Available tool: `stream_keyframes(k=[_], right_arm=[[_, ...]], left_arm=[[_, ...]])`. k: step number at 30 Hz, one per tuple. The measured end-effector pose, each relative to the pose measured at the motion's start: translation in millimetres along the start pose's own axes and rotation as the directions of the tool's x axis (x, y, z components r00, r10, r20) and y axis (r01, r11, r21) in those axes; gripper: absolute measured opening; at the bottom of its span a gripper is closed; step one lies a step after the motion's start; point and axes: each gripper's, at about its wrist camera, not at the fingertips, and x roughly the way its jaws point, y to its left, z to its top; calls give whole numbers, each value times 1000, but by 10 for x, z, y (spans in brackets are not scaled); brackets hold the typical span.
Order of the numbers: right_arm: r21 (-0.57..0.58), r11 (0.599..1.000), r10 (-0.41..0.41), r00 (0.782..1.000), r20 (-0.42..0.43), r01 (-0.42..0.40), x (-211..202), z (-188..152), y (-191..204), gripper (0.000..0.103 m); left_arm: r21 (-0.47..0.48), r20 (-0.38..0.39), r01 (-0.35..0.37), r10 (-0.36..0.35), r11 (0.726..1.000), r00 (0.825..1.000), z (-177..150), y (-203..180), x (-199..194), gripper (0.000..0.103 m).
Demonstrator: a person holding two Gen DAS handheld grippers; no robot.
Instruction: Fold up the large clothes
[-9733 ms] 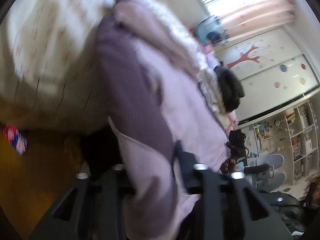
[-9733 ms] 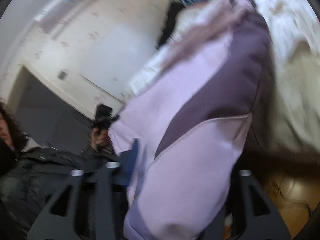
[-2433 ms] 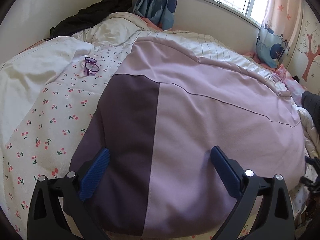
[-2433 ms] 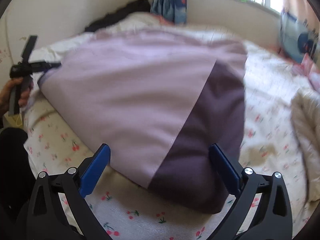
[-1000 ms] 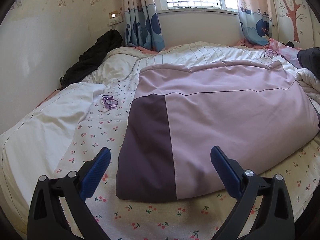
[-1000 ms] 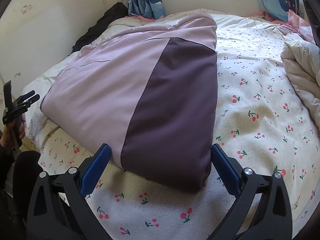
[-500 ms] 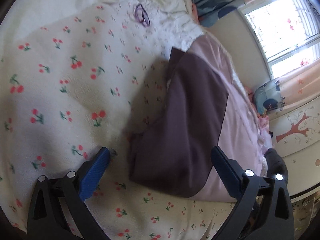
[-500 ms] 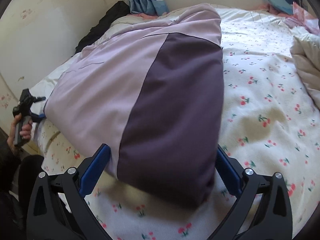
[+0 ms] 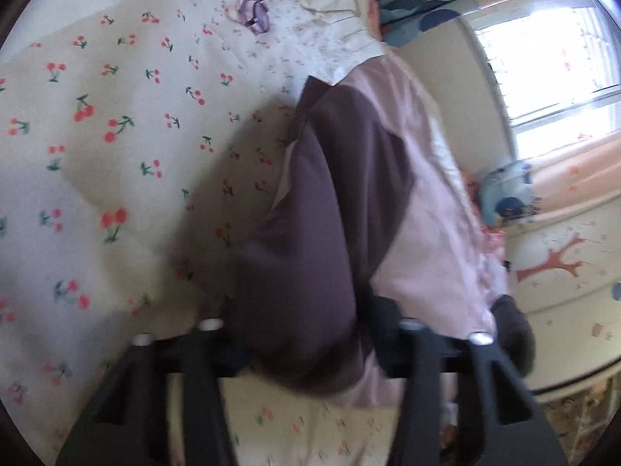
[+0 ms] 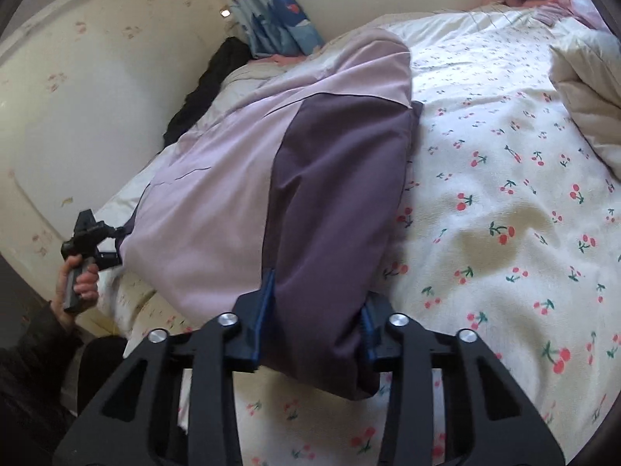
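One large item in hand: a folded purple quilt [image 10: 310,178], pale lilac with a dark plum panel, lying on the cherry-print bed sheet [image 10: 504,209] near the bed's front edge. It is thick and soft, already doubled over itself.

Grips, two. Our right gripper [image 10: 314,330] has its jaws closing narrow on the near corner of the plum panel; the blue pads pinch the bunched cloth from both sides. Our left gripper [image 9: 306,349] is likewise closing on the other near corner, with dark fabric bulging between the black fingers; the view is blurred, yet the cloth sits plainly between them. In the right wrist view we see the left hand [image 10: 77,279] at the quilt's far left edge.

Surroundings: purple glasses [image 9: 254,15] lie well apart on the sheet, a white duvet [image 10: 582,89] is heaped to the right, a dark garment [image 10: 209,89] lies against the wall, and curtains [image 10: 275,27] hang by the window.

Risks, as we judge them: each pinch may hold only the top layers, so lifting could peel the fold open. Uneven pulls would skew the next fold. A bulky corner may slip from narrow pads. Dragging could rumple the sheet or sweep towards the glasses.
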Motion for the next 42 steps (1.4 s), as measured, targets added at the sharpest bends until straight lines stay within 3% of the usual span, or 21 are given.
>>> stream_keyframes(k=[8, 10, 13, 16, 17, 19, 22, 23, 27, 29, 31, 32, 35, 36, 38, 40, 42], right_arm=[[-92, 995, 33, 999, 10, -32, -496, -221, 483, 32], [-121, 993, 3, 1000, -16, -5, -590, -391, 582, 34], [-105, 992, -79, 995, -65, 72, -588, -704, 441, 43], [-153, 969, -181, 979, 90, 193, -836, -822, 624, 50], [-206, 952, -191, 967, 170, 225, -956, -840, 830, 59], [-284, 928, -177, 954, 240, 243, -998, -818, 1159, 74], [-418, 880, -145, 965, 219, 227, -652, -658, 1604, 76], [-444, 872, -124, 971, 205, 206, -497, -593, 1726, 76], [-480, 863, -89, 982, 169, 161, 16, -436, 1964, 76], [-484, 861, -99, 985, 140, 155, 224, -446, 1988, 77], [-484, 857, -183, 982, 36, 177, 593, -486, 1861, 79], [-476, 863, -179, 984, 21, 168, 640, -508, 1801, 79], [-458, 868, -189, 981, 51, 191, 535, -478, 1873, 79], [-473, 859, -174, 980, 91, 197, 469, -472, 1982, 79], [-503, 836, -177, 975, 132, 220, 436, -480, 2132, 86], [-516, 821, -226, 969, 99, 244, 617, -501, 2167, 87], [-498, 835, -240, 970, 49, 232, 810, -517, 2071, 89]], left_arm=[[119, -11, 148, -147, 982, 989, -387, -517, -770, 29], [144, -14, 137, -136, 980, 991, -530, -531, -882, 29], [155, -19, 39, -37, 987, 999, -676, -249, -840, 34], [50, 5, 52, -52, 997, 999, -788, 147, -885, 39], [50, 35, 68, -70, 996, 997, -844, 212, -951, 46], [44, 60, 90, -93, 995, 994, -897, 247, -988, 62], [70, 45, 94, -97, 993, 994, -943, 130, -864, 73], [87, 48, 78, -83, 993, 995, -923, 68, -798, 81], [46, 77, 23, -27, 999, 997, -804, -2, -495, 87], [-17, 88, 28, -26, 999, 996, -803, 60, -404, 87], [-12, 113, 35, -33, 999, 993, -793, 40, -384, 87], [-9, 138, 56, -55, 998, 989, -799, 8, -424, 85], [40, 174, 78, -83, 996, 981, -814, -66, -542, 60], [49, 173, 84, -91, 995, 981, -803, -56, -567, 58], [36, 152, 85, -89, 996, 984, -762, 7, -522, 58], [-9, 137, 82, -80, 997, 987, -738, 123, -450, 60], [-54, 143, 80, -71, 995, 987, -738, 197, -402, 69]])
